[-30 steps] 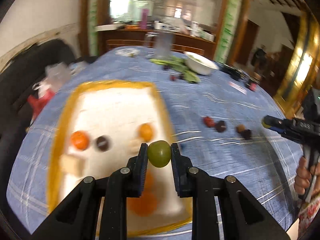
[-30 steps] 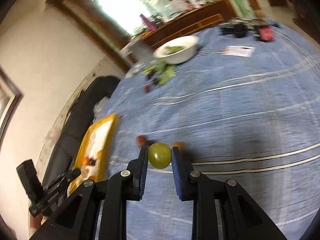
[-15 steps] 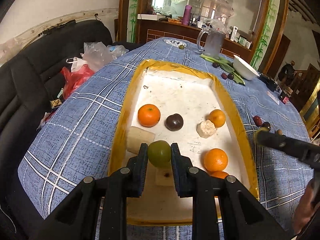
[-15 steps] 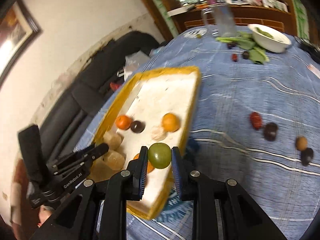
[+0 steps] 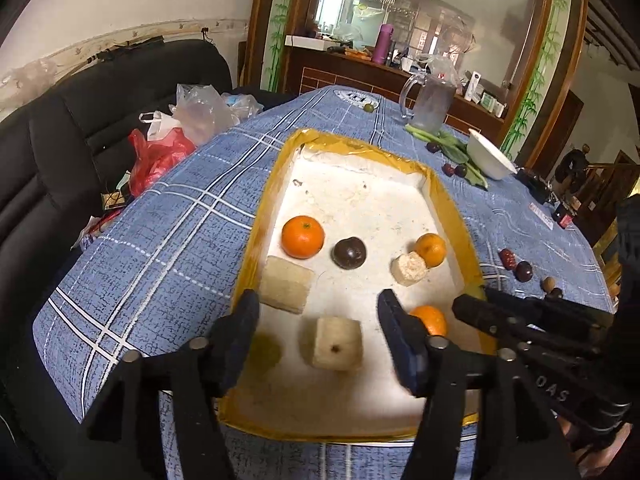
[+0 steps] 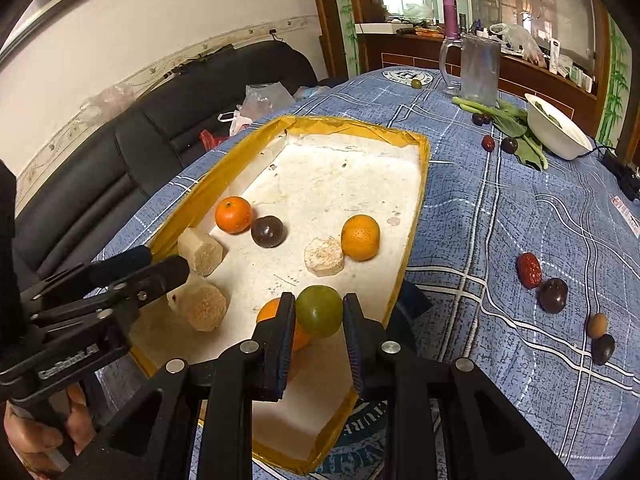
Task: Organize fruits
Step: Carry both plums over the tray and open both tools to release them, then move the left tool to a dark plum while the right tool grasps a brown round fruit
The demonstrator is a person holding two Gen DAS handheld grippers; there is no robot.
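Note:
A white tray with a yellow rim (image 5: 352, 148) (image 6: 360, 128) lies on the blue checked tablecloth. It holds oranges (image 5: 303, 237) (image 6: 360, 237), a dark round fruit (image 5: 349, 253) (image 6: 267, 231) and pale cut chunks (image 5: 336, 343) (image 6: 324, 256). My left gripper (image 5: 316, 332) is open above the tray's near end; a blurred green fruit (image 5: 266, 350) lies by its left finger. My right gripper (image 6: 318, 314) is shut on a green fruit (image 6: 319, 311) over the tray's near right part.
Loose fruits lie on the cloth right of the tray: a red date (image 6: 529, 270), dark plums (image 6: 553, 295) and small ones (image 6: 597, 325). At the far end stand a glass jug (image 6: 478, 70), greens (image 6: 508, 118) and a white bowl (image 6: 558, 132). A black sofa with bags (image 5: 160, 148) is on the left.
My left gripper has opened and let go of its green fruit, which now lies in the tray. My right gripper has carried its green fruit over the tray.

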